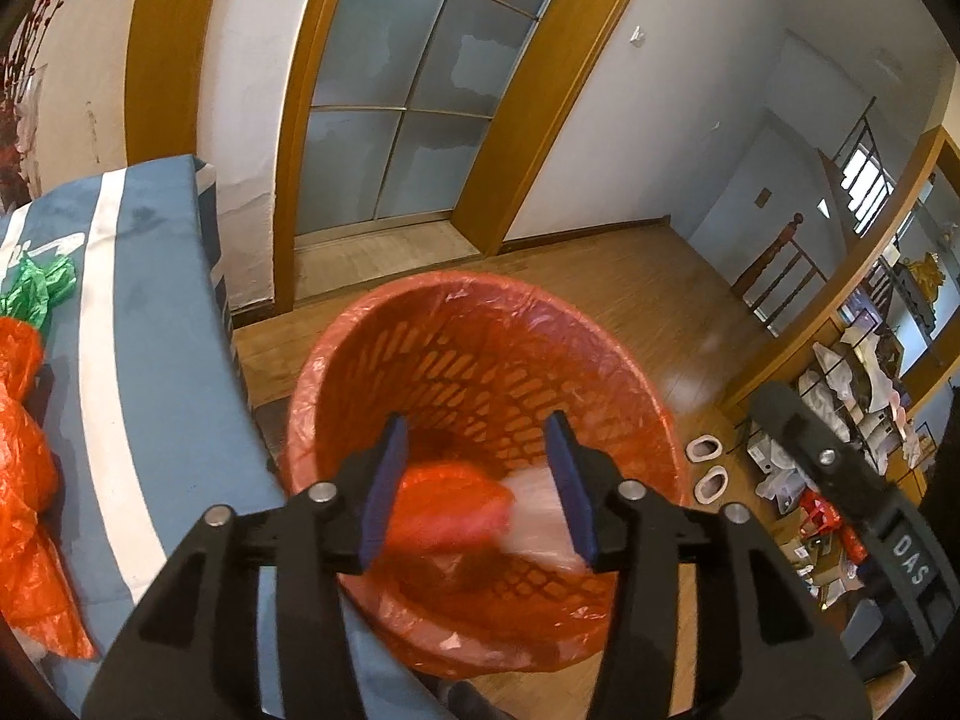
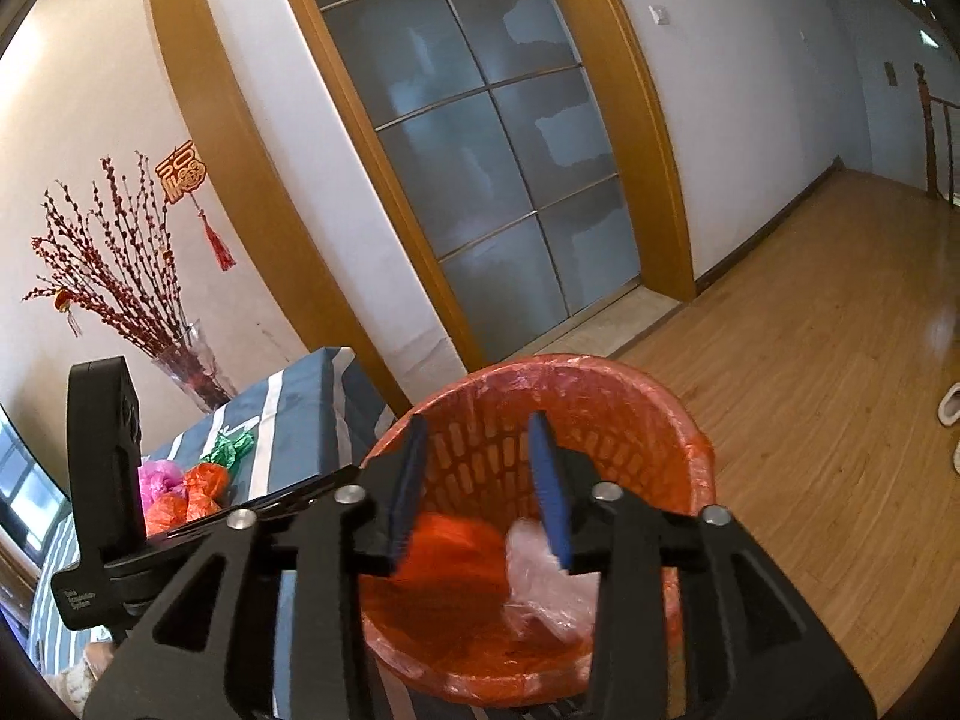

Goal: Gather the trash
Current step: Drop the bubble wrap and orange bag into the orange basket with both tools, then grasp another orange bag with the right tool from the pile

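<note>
The orange bag (image 1: 447,507) and the clear bag (image 1: 537,516) lay blurred between and just beyond the jaws of both grippers, inside the red basket (image 1: 480,300); they appeared to be dropping free, though blur prevents certainty. The left gripper (image 1: 480,480) stood with its jaws partly apart, pads pressing on nothing. The right gripper (image 2: 480,486) stood likewise, the clear bag (image 2: 540,588) just past its right jaw. To do the release well, both jaws should be kept above the basket opening until the bags settle. The basket carried a red liner (image 2: 702,468). More crumpled bags (image 1: 24,480) remained on the counter (image 1: 156,312), left of the left jaws.
</note>
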Demonstrator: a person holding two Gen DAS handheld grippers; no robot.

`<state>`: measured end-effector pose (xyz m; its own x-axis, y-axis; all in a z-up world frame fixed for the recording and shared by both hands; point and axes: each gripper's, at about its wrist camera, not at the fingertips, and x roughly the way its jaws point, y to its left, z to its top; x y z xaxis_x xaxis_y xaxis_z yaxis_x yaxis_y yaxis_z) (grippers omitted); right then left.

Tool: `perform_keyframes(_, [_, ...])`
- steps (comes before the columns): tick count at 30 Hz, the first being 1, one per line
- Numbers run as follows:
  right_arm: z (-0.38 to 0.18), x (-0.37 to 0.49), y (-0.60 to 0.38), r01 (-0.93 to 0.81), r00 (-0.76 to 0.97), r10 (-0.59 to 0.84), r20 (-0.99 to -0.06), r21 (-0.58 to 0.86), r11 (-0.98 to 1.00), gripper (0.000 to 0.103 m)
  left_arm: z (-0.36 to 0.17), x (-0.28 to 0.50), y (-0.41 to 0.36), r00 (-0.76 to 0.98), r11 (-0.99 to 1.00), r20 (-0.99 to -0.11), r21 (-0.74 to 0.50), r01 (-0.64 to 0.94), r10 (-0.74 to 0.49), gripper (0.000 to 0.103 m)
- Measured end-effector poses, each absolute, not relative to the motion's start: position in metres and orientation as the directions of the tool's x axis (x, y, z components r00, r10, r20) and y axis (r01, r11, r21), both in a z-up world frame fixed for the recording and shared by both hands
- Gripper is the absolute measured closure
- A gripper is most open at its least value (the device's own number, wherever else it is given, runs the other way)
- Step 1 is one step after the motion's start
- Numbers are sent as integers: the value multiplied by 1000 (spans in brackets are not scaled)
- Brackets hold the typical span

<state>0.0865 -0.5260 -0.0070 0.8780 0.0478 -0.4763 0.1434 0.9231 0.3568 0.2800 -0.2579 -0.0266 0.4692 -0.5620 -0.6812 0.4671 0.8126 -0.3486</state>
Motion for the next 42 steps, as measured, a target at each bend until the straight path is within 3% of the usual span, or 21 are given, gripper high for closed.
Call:
perform_keyframes(3, [-5, 82, -527, 162, 880, 23, -475, 346, 924, 57, -26, 279, -255, 470, 815, -683, -348, 464, -559, 50])
perform_keyframes(10, [2, 72, -520, 182, 879, -18, -476, 300, 936, 55, -20, 273, -239, 492, 830, -685, -328, 450, -537, 45])
perform_keyframes(12, [6, 68, -514, 177, 885, -26, -464, 284, 942, 50, -16, 268, -229, 509, 838, -681, -318, 444, -527, 43])
perform_keyframes(18, [20, 60, -489, 135, 896, -10, -444, 252, 958, 49, -2, 249, -185, 579, 876, -667, -267, 402, -469, 39])
perform_keyframes(26, [27, 57, -427, -5, 888, 106, -447, 221, 975, 49, 17, 216, -96, 690, 937, -636, -196, 289, -346, 31])
perform_keyframes(35, [14, 75, -337, -183, 824, 262, -503, 201, 962, 49, 13, 181, 23, 774, 994, -625, -93, 61, -106, 25])
perform_keyframes(42, [-8, 102, -278, -254, 753, 325, -572, 202, 946, 51, -2, 171, 97, 756, 989, -655, -111, -93, -3, 25])
